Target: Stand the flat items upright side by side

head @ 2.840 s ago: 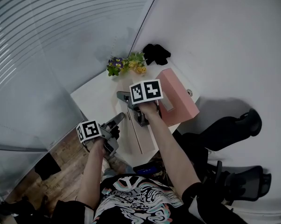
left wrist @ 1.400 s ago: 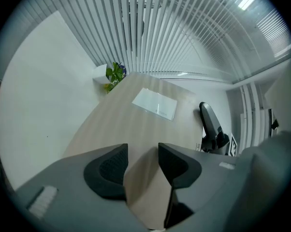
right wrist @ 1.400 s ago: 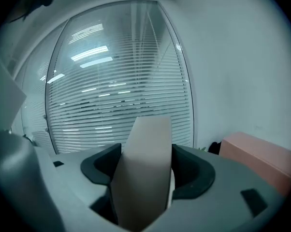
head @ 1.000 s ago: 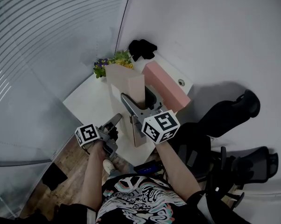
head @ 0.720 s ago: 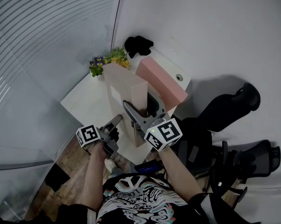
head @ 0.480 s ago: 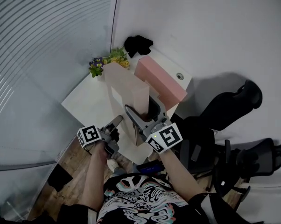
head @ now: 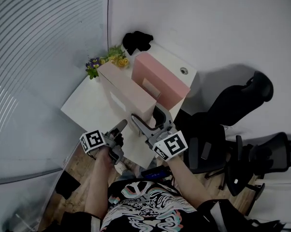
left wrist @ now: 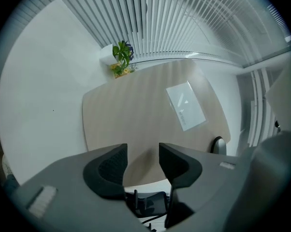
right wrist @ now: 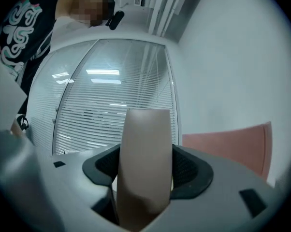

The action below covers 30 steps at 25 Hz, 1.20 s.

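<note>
Gripping the beige box (head: 122,87) on edge, our right hand-held gripper (head: 148,116), jaws just tightened on it, stands it beside the upright pink box (head: 160,83) on the tabletop (head: 85,108). Our left hand-held gripper (left wrist: 141,161) hangs parted, empty. We judge release remains.

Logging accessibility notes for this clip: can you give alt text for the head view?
The right gripper, jaws just closed further, grips a beige box standing on edge on a white table beside a pink box. The left gripper hovers open and empty nearby.
</note>
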Tool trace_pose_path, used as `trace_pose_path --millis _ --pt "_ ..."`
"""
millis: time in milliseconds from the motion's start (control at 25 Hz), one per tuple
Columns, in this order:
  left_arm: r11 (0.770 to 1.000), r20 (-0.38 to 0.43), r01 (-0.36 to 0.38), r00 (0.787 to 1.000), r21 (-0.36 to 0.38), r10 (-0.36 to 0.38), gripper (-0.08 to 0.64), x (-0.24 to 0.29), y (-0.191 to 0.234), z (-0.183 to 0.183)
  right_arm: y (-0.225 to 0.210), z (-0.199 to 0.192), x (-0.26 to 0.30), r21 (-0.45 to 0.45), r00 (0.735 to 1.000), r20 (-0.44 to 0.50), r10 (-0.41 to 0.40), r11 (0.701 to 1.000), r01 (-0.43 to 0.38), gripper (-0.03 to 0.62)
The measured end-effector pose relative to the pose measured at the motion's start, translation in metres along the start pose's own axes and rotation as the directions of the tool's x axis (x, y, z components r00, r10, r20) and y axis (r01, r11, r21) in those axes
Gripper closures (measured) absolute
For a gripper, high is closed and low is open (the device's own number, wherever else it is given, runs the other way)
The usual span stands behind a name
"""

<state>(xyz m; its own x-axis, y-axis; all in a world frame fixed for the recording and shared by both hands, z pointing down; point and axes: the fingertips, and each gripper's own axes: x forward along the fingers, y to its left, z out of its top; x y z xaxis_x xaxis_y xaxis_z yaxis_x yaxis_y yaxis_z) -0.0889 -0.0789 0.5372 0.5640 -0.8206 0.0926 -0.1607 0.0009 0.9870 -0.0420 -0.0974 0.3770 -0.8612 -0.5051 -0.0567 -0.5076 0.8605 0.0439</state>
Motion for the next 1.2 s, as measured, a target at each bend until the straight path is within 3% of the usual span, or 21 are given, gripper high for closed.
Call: trace_pose_path --millis 800,1040,1200 --pt "1.0 -0.069 -0.01 0.998 -0.019 0.009 0.362 0.025 0.013 -0.016 -0.011 -0.035 -0.049 -0.008 0.981 -0.183 -0.06 0.998 0.06 0.296" --pt "0.998 -0.026 -0.042 0.999 -0.051 0.04 0.371 0.018 0.024 -0.014 -0.01 -0.039 -0.064 -0.033 0.973 -0.21 -0.1 0.995 0.095 0.295" --pt "0.998 -0.02 -0.042 0.999 -0.046 0.042 0.371 0.018 0.024 -0.012 -0.012 -0.049 -0.075 0.002 0.963 -0.24 -0.122 0.992 0.126 0.289"
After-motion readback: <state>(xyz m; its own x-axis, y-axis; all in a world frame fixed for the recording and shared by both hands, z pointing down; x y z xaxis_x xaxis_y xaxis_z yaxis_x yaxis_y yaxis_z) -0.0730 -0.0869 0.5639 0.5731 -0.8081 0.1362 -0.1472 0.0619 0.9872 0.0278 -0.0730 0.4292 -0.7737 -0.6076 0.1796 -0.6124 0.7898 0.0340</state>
